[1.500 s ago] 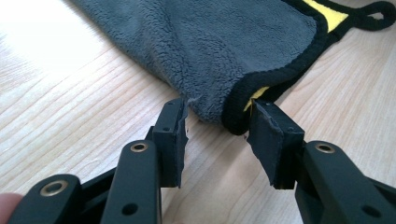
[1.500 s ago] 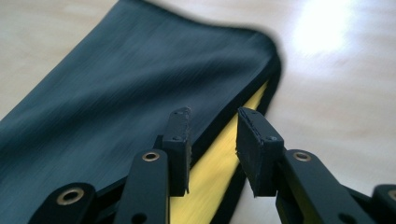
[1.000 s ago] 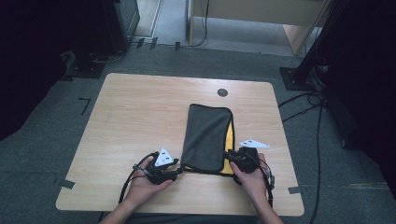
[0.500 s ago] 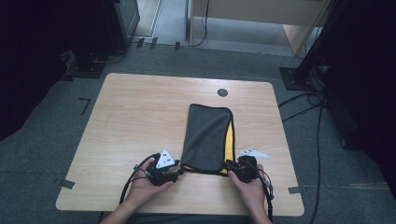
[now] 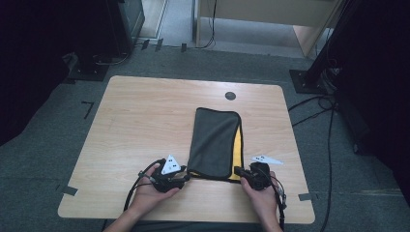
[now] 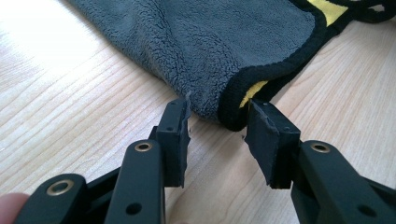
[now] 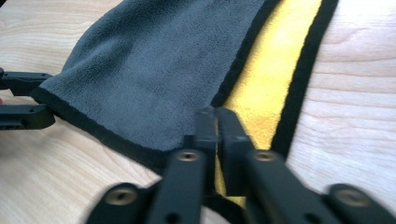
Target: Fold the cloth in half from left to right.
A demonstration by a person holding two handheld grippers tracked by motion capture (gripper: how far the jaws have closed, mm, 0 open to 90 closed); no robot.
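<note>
Pale wood table (image 5: 145, 125) carries your folded grey-and-yellow towel (image 5: 215, 140) near its front edge, right of centre. Your left gripper (image 6: 217, 128) stands apart around the near-left corner, unclamped; your right gripper (image 7: 216, 116) has just been closing and pinches the near-right hem. It's soft, light fleece, so grip the black-bound corners. Bare wood lies open leftward and beyond.
</note>
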